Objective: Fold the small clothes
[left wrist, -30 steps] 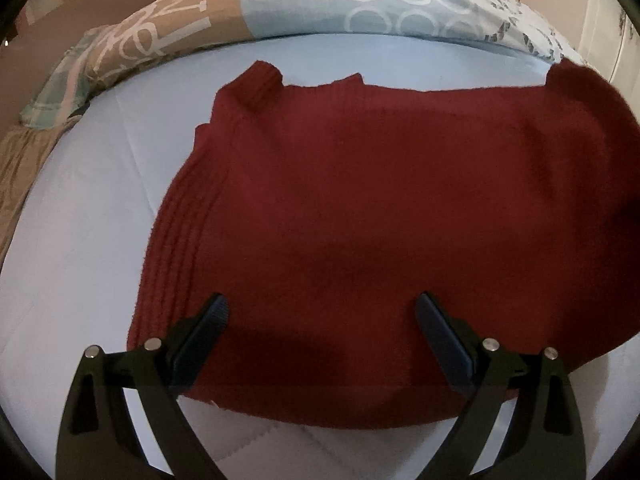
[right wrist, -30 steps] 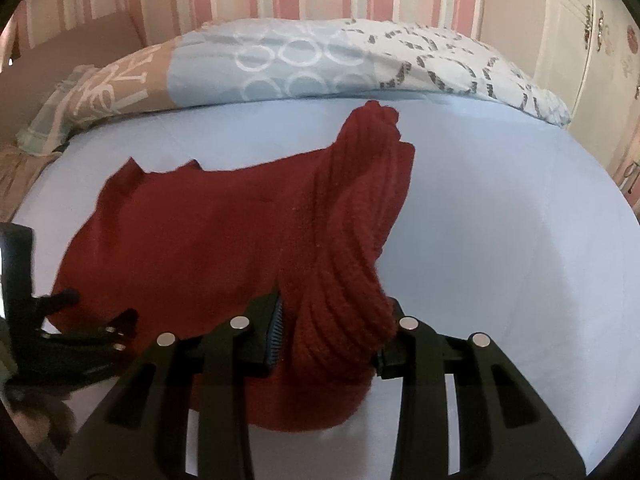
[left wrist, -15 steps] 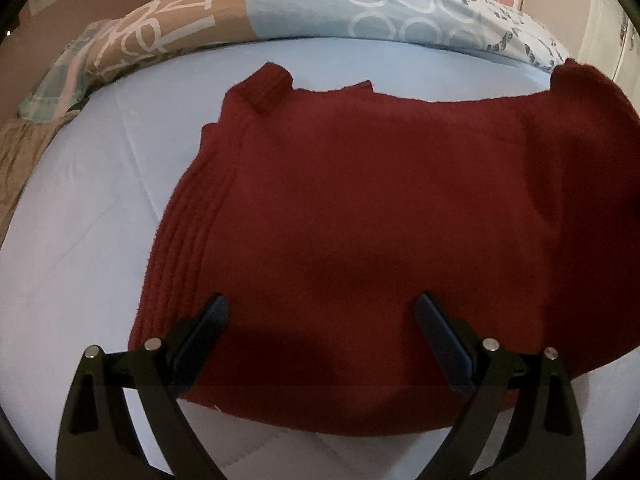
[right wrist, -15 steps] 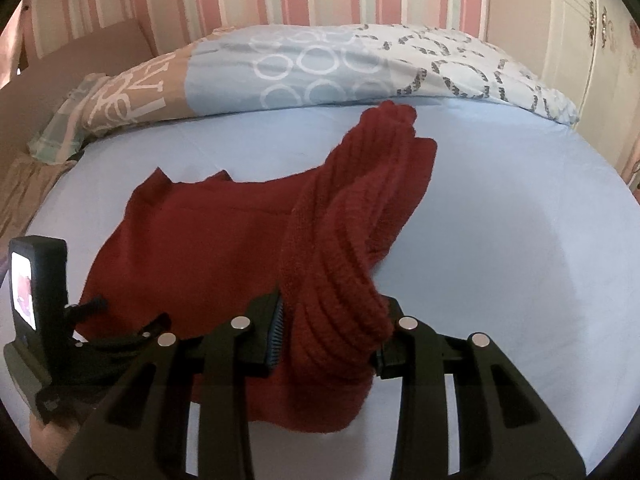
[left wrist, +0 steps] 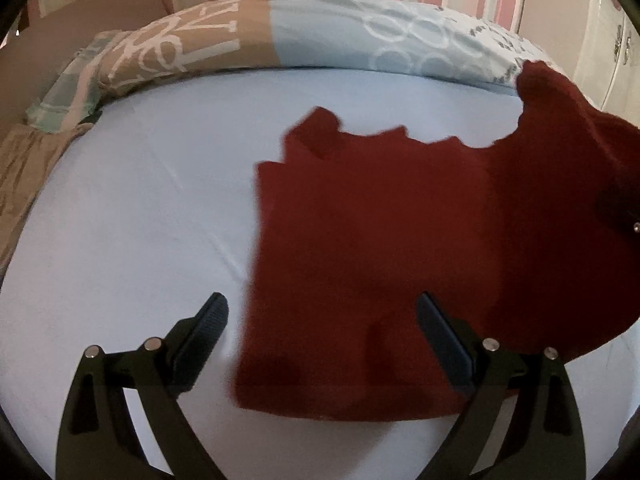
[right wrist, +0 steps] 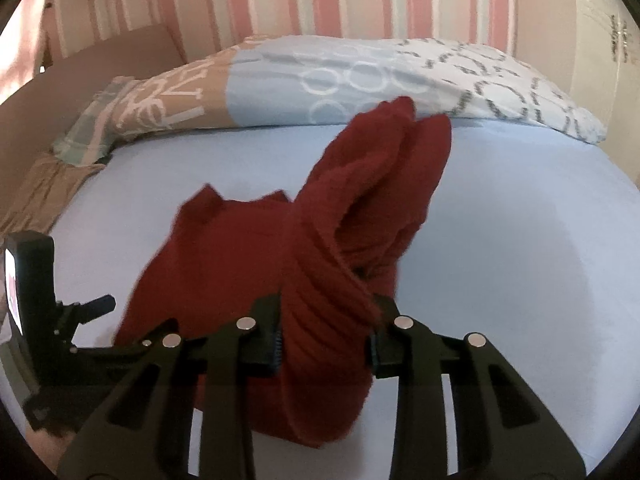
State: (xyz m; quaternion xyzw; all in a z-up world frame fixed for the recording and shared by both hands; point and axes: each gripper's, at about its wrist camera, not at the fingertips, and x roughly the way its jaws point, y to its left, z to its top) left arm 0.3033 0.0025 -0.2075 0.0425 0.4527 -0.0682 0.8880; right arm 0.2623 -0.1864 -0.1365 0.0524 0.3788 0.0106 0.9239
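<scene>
A dark red knitted sweater (left wrist: 380, 240) lies on the pale blue bed sheet (left wrist: 140, 240). My left gripper (left wrist: 320, 304) is open above the sweater's near left edge, one finger over bare sheet and the other over the knit, with nothing pinched. My right gripper (right wrist: 326, 320) grips a bunched ribbed fold of the sweater (right wrist: 360, 184), and its jaws are closing on the knit between them. That fold rises from the flat part (right wrist: 224, 260) toward the duvet. In the right wrist view the left gripper (right wrist: 80, 320) shows at the lower left.
A patterned duvet (left wrist: 320, 32) in beige, blue and white lies across the far side of the bed. Behind it is a pink striped wall (right wrist: 280, 0). A white cabinet (right wrist: 600, 40) stands at the right. Rumpled tan fabric (left wrist: 20, 176) sits at the left edge.
The left gripper has shifted left and up, so its left finger is now over bare sheet. The right gripper has drawn back and up with the ribbed fold, lifting that side.
</scene>
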